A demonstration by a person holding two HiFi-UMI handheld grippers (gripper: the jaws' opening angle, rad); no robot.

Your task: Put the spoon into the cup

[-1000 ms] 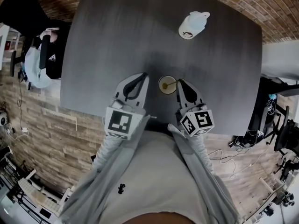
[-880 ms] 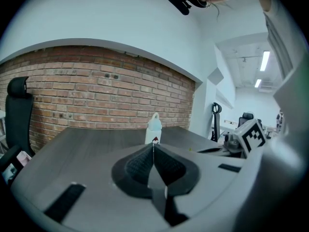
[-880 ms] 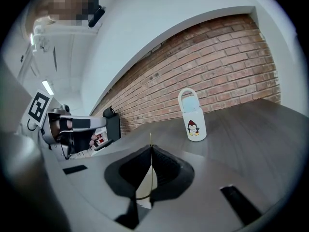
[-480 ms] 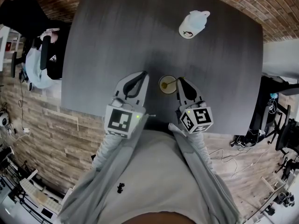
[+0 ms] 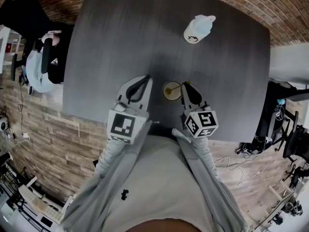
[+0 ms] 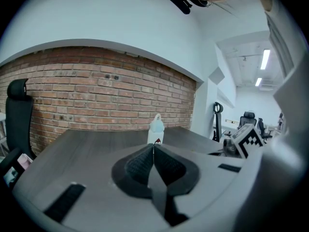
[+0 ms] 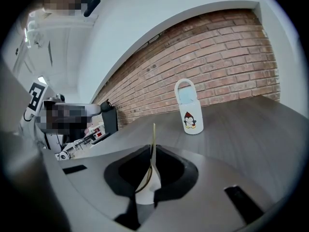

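A small white cup stands on the dark grey table near its front edge. A thin gold spoon leans out of it, bowl inside, handle toward the right. My right gripper is shut on that handle, and its jaws are just beginning to open. In the right gripper view the spoon rises through the slit between the pads, with the cup just below them. My left gripper hovers left of the cup, shut and empty; its jaws meet in a line.
A white penguin bottle with a pale blue cap stands at the table's far right, also seen as the bottle ahead. A brick wall lies beyond the table. A seated person is off its left side; office chairs and cables on the right.
Almost nothing differs. The right gripper has tilted very slightly with the spoon handle still between its pads. The left gripper and the cup stay where they were.
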